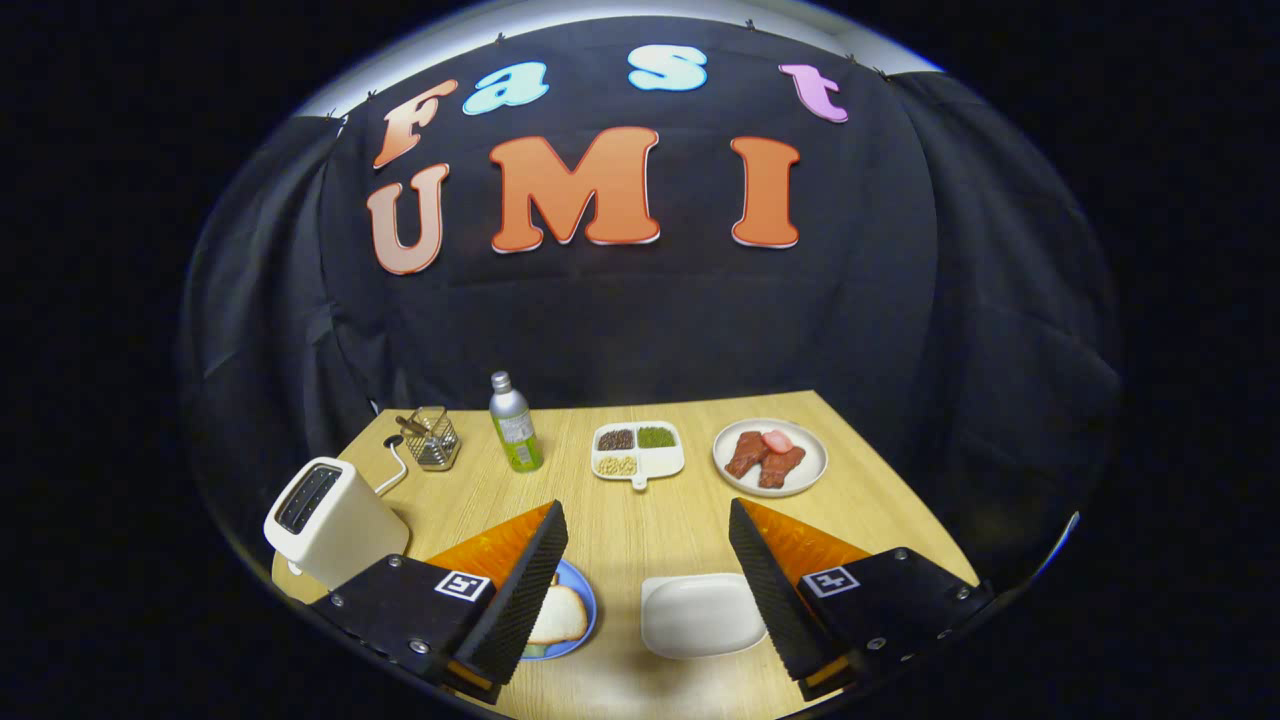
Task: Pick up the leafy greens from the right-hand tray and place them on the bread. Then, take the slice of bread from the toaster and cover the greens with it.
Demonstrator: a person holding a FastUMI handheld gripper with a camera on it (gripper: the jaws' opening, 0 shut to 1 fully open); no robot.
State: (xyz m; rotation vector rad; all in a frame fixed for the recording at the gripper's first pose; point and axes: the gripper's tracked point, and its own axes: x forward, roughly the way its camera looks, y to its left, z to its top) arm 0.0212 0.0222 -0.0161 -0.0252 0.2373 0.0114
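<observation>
My gripper [647, 508] hangs open above the wooden table [640, 520], its fingers spread wide with nothing between them. A blue plate [588, 600] lies partly hidden under the left finger. On it rests a slice of bread [560, 615], and a bit of green [535, 651] peeks out at the slice's near edge. Between the fingers, close to the right one, sits a white tray [700, 612] with a bare surface. The white toaster [330, 522] stands left of the left finger, and its slot looks dark.
Beyond the fingers stand a wire basket [432, 438], a metal bottle with a green label [515, 425], a divided white dish of grains [637, 452] and a white plate of brown meat pieces [770, 457]. The toaster's cable [393, 470] runs toward the basket.
</observation>
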